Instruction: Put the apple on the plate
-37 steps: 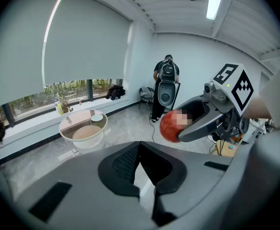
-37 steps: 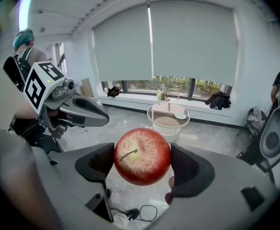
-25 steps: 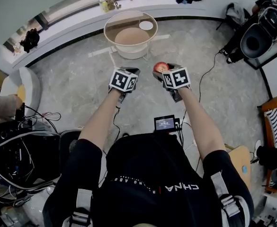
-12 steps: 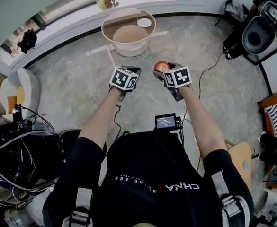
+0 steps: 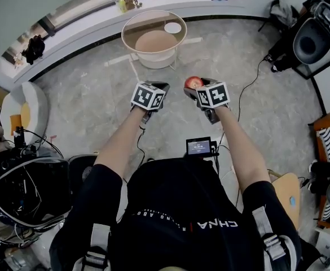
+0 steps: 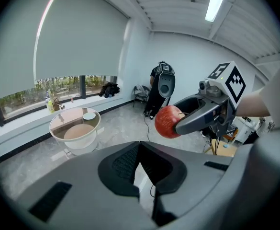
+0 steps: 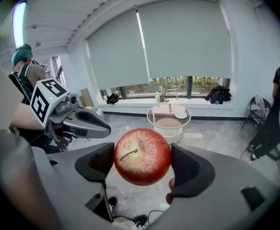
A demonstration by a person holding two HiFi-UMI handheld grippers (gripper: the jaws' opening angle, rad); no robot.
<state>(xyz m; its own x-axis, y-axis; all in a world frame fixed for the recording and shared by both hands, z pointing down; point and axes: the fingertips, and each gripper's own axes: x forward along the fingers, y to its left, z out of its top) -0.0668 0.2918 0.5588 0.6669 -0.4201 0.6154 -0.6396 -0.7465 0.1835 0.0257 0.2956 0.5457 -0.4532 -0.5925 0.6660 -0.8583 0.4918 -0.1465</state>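
Hidden: head view shows the right gripper (image 7: 142, 163) mostly under its cube (image 5: 212, 94).
Left gripper (image 6: 140, 162): jaws pressed together, nothing between.
Right gripper: jaws pinch the apple (image 7: 144, 150) by its sides, in mid-air.
Room: bare floor (image 5: 97, 95) ahead, then the table (image 5: 132, 24).
Plate (image 5: 173, 27): near the tabletop's far right edge, well apart from the apple.

The head view looks steeply down from above the person onto the floor (image 5: 97, 95). Both gripper views look level along their jaws. All three share the far round surface (image 5: 148, 22) (image 6: 58, 128) (image 7: 155, 117) and the plate (image 5: 173, 28) (image 6: 88, 115) (image 7: 180, 115).
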